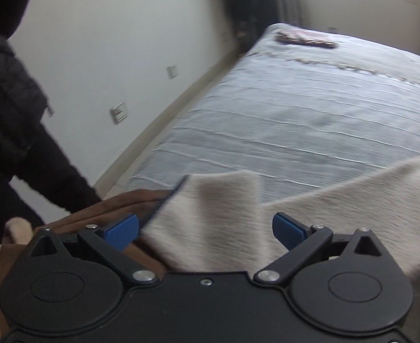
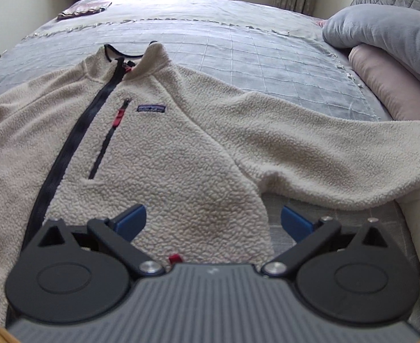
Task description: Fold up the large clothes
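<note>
Folding has barely begun: cream fleece zip jacket (image 2: 158, 143) lies spread on the grey quilted bed (image 2: 267, 57), both the left gripper (image 1: 205, 227) and right gripper (image 2: 214, 218) gape wide and empty over its hem, so I judge a pinch comes next.

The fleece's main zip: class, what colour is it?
Dark navy, almost black, on the cream fleece; the zip shows best in the right wrist view.

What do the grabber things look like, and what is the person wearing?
Both grippers have black bodies with two round discs, silver screws, black link arms and blue ribbed pads. The left gripper has a smooth black top; the right gripper has a grey ridged one. The person wears a black puffy jacket with a dark sleeve.
</note>
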The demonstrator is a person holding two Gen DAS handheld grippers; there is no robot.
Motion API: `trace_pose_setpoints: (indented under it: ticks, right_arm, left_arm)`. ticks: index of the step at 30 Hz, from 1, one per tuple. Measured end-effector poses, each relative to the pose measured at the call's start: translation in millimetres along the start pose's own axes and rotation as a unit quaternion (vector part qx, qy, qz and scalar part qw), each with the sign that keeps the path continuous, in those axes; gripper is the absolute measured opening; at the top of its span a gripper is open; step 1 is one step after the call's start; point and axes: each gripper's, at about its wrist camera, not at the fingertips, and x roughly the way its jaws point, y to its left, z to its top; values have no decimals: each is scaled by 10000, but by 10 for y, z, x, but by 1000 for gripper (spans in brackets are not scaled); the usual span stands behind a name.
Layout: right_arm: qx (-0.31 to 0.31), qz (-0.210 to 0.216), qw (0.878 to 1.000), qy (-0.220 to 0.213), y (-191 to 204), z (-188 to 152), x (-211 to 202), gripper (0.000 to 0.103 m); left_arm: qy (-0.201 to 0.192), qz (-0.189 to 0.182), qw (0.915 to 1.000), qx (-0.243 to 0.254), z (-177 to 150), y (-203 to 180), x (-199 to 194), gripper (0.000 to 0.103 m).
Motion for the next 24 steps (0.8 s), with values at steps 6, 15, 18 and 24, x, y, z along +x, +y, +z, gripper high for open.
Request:
trace_pose_setpoints:
  ticks: [6, 15, 18, 24]
  right_arm:
    - [-101, -13, 9999, 78, 197, -24, 28, 102]
    - [-275, -19, 9996, 118, 434, 0, 32, 102]
    - [-322, -4, 9995, 53, 472, -2, 1, 102]
    - [-115, 92, 9998, 151, 459, -58, 89, 102]
  left_arm:
    - [799, 123, 9953, -533, -38, 424, 510, 61]
    - [-893, 250, 9923, -824, -38, 425, -185, 18]
    - [-1194, 1057, 9838, -823, -109, 483, -288, 18]
    - [-541, 1360, 9858, -818, -285, 564, 150, 32]
